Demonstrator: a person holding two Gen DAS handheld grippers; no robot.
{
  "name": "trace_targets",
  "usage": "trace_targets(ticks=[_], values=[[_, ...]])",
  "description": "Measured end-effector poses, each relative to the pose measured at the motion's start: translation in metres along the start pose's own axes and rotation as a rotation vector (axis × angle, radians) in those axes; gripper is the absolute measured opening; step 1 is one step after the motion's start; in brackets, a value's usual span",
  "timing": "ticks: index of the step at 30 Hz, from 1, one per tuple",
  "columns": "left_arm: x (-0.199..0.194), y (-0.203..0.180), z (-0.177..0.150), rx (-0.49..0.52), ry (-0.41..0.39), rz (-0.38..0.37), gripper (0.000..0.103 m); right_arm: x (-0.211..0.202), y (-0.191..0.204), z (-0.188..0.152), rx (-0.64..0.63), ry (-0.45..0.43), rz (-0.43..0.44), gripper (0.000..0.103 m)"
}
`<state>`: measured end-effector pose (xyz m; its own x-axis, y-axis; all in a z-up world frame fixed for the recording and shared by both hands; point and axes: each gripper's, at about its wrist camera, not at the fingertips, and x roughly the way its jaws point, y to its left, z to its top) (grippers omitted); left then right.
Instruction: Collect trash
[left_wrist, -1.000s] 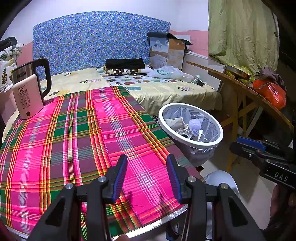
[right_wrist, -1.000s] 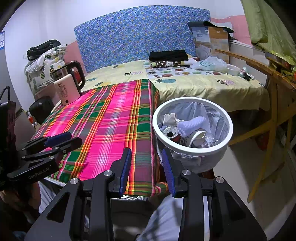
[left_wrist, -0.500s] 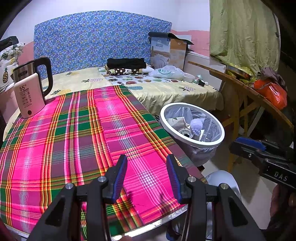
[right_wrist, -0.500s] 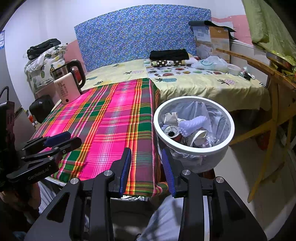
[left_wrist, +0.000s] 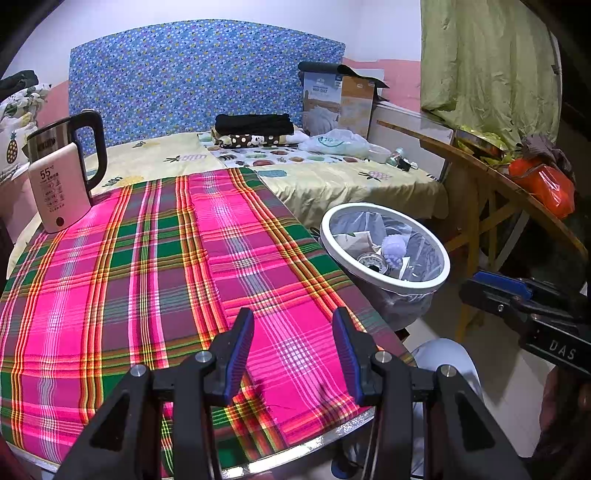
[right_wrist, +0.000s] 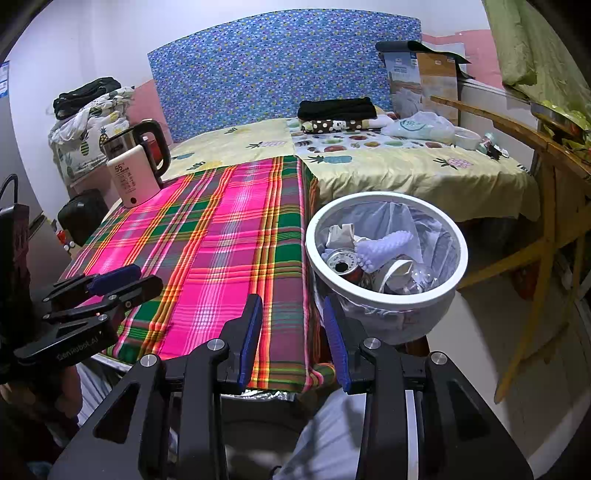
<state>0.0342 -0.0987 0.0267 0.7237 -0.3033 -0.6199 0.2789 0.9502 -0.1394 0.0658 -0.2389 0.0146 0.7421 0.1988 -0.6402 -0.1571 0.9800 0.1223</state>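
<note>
Both grippers, left (left_wrist: 293, 349) and right (right_wrist: 293, 338), agape, empty, near table edge (left_wrist: 295, 452).

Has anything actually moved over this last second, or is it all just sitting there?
Almost nothing. Both cameras drift very slightly, so the white trash bin shifts a touch in view. Nothing was taken hold of or let go: the left hand-held gripper and right hand-held gripper stay open and empty, and the kettle stays put.
</note>
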Motion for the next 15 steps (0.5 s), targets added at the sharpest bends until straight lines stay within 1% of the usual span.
trace_targets(ticks=[15], values=[[0.0003, 0.0000, -0.0020, -0.002, 0.005, 0.013, 0.046, 0.0004, 0.0007, -0.0002, 0.002, 0.002, 0.000, 0.036]])
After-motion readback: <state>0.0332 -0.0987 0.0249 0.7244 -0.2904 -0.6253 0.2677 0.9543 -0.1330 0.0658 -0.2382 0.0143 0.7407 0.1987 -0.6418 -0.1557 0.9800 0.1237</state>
